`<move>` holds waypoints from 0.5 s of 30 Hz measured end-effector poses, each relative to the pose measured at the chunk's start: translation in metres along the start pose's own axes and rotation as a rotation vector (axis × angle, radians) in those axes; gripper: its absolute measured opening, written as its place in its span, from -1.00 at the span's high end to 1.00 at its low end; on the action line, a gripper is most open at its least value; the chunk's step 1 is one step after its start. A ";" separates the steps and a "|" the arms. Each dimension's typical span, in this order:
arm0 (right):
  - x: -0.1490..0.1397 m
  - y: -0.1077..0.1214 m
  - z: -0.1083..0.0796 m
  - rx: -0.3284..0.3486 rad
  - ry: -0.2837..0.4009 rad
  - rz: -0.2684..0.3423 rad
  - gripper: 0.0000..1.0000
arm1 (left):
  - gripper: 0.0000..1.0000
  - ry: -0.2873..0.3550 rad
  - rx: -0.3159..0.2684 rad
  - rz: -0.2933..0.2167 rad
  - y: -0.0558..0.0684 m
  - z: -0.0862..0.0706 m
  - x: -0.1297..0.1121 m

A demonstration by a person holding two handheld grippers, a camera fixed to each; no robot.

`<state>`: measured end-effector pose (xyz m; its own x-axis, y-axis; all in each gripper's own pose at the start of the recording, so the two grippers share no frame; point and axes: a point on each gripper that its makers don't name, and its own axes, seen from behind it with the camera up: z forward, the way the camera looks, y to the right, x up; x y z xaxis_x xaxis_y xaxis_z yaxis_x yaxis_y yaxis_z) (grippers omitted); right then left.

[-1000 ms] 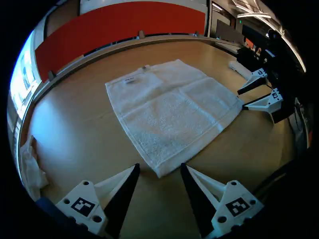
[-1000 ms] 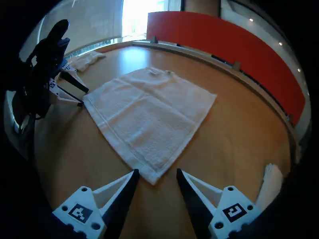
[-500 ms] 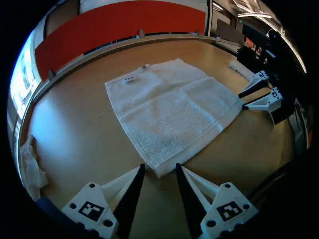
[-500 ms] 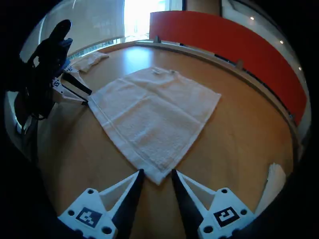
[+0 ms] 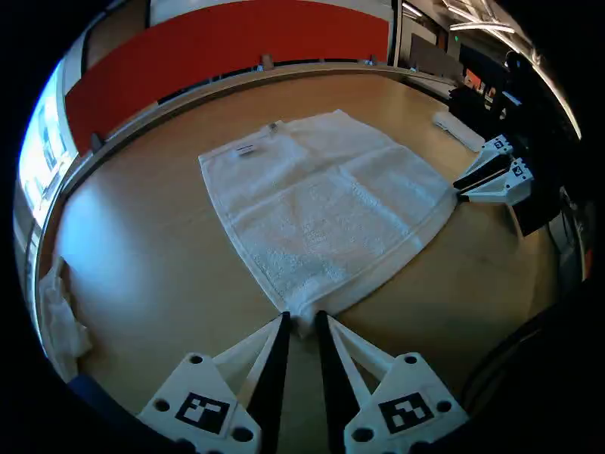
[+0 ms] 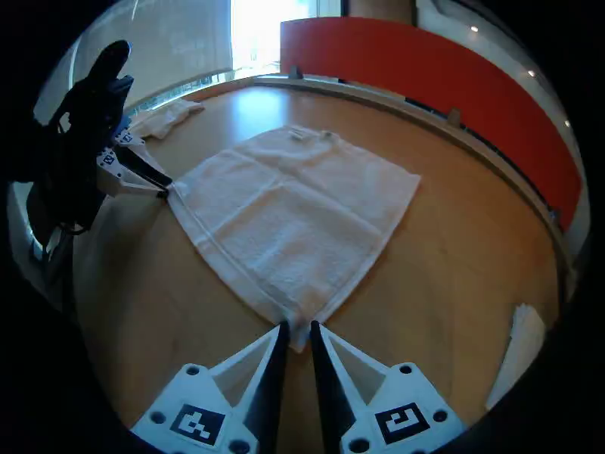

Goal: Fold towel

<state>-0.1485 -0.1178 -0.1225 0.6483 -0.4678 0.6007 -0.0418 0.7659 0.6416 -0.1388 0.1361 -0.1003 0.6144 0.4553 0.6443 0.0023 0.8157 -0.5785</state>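
Observation:
A white towel (image 5: 325, 204) lies flat on the wooden table (image 5: 151, 250), a small label near its far corner. In the left gripper view my left gripper (image 5: 302, 321) is shut on the towel's near corner, which bunches slightly between the fingers. At the right of that view, the right gripper (image 5: 458, 190) pinches the towel's right corner. The right gripper view has the towel (image 6: 295, 212) spread ahead, with my right gripper (image 6: 298, 334) shut on its near corner. The left gripper (image 6: 163, 190), held by a dark-gloved hand, grips the towel's left corner.
A red panel (image 5: 227, 45) runs behind the table's curved far edge. A crumpled white cloth (image 5: 60, 318) lies at the table's left edge, and another white cloth (image 5: 457, 129) lies far right. In the right gripper view these cloths lie at far left (image 6: 162, 117) and near right (image 6: 522, 340).
Both grippers have moved forward to the towel and closed from open onto its corners. The towel corners now bunch slightly between the fingers.

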 end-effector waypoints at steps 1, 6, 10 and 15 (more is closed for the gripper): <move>0.000 0.000 0.000 0.000 0.001 0.004 0.59 | 0.57 -0.001 0.002 -0.003 0.000 0.000 0.000; 0.006 0.000 -0.002 -0.007 0.015 0.008 0.66 | 0.71 0.000 0.004 -0.027 0.002 -0.002 0.000; 0.009 0.001 -0.004 -0.016 0.022 0.009 0.67 | 0.77 0.007 -0.007 -0.062 0.005 -0.004 0.003; 0.012 0.002 -0.008 -0.018 0.032 0.016 0.67 | 0.77 0.020 -0.013 -0.087 0.007 -0.008 0.006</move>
<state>-0.1343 -0.1182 -0.1173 0.6714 -0.4417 0.5951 -0.0385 0.7811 0.6233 -0.1283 0.1418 -0.1047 0.6271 0.3753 0.6826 0.0663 0.8474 -0.5268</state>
